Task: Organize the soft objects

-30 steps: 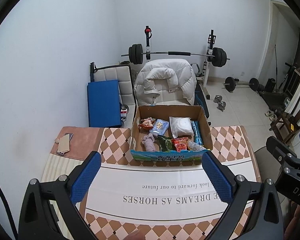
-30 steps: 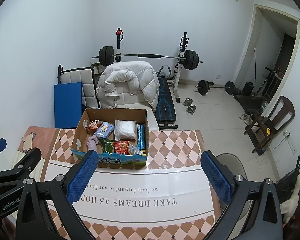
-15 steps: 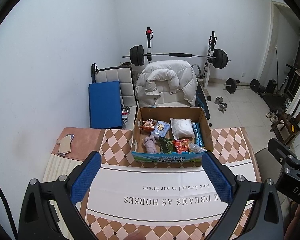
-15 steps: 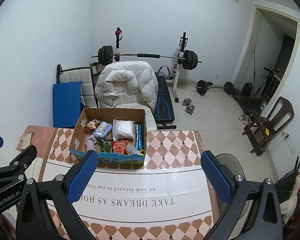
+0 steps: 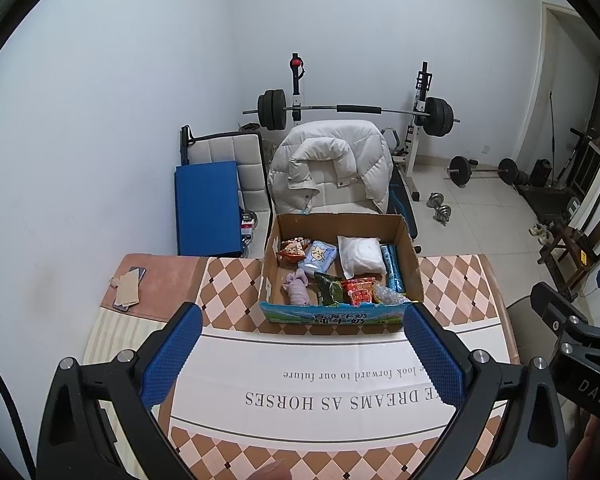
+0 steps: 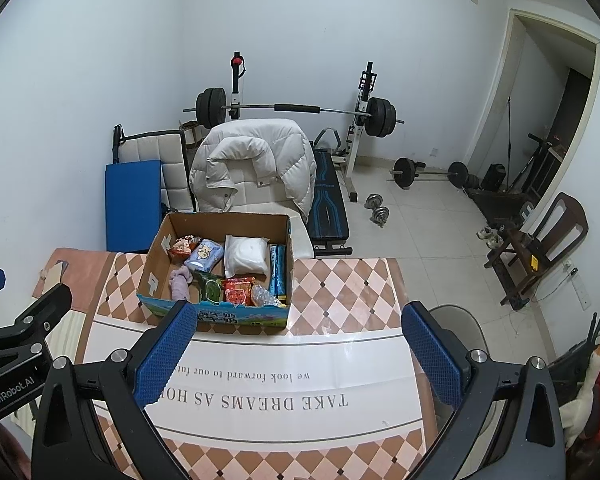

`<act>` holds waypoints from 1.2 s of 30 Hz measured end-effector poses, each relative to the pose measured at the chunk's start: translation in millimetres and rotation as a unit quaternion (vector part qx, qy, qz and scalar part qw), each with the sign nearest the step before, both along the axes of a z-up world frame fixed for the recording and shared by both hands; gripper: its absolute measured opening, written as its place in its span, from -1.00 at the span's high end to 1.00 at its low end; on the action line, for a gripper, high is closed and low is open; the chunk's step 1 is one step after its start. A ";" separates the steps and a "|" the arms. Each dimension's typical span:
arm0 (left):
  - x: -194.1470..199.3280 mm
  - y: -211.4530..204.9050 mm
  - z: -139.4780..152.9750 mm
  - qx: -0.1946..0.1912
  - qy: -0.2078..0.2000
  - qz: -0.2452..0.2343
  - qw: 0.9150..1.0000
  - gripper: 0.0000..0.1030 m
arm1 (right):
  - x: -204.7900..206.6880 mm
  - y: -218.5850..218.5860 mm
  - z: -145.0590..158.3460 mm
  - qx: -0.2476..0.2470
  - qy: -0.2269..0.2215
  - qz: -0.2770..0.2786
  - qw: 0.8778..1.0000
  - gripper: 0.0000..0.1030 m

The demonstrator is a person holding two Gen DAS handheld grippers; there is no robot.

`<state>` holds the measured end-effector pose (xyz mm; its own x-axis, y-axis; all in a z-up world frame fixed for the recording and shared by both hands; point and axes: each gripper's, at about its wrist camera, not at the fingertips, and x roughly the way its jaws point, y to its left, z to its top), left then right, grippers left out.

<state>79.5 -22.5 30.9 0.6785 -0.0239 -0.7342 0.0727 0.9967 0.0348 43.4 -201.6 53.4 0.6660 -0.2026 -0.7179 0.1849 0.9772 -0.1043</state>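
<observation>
An open cardboard box point(image 5: 332, 222) stands at the far middle of the table; it also shows in the right wrist view point(image 6: 220, 220). Inside lie a white soft pack point(image 5: 360, 256), a light blue pack point(image 5: 320, 256), a pink cloth toy point(image 5: 296, 288), a green packet point(image 5: 328, 288), a red packet point(image 5: 358, 290) and other small packs. My left gripper point(image 5: 300, 348) is open and empty, held above the table short of the box. My right gripper point(image 6: 296, 348) is open and empty, to the right of the box.
The table point(image 5: 340, 408) has a checked cloth with a white printed band. A phone and card point(image 5: 126, 286) lie at its far left. Behind stand a chair with a white jacket point(image 5: 332, 164), a blue mat point(image 5: 208, 208), a barbell rack point(image 5: 356, 110) and a wooden chair point(image 6: 540, 240).
Both grippers have drifted slightly, so the box sits a little further right in the left view and further left in the right view. Both stay open and empty.
</observation>
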 end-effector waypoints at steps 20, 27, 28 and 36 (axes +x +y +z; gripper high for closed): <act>2.0 0.0 0.6 -0.003 0.000 0.000 1.000 -1.00 | 0.1 -2.7 -1.0 0.003 0.002 -0.002 1.000 -1.00; 1.7 0.0 0.5 -0.003 0.001 0.001 1.000 -1.00 | 1.6 -2.6 0.6 0.004 0.003 -0.002 1.000 -1.00; 1.8 0.2 0.7 -0.004 0.001 0.001 1.000 -1.00 | 1.6 -2.7 0.7 0.004 0.003 -0.002 1.000 -1.00; -1.4 -0.8 0.6 -0.004 -0.002 0.004 1.000 -1.00 | 1.4 -3.2 0.8 0.004 0.002 -0.001 1.000 -1.00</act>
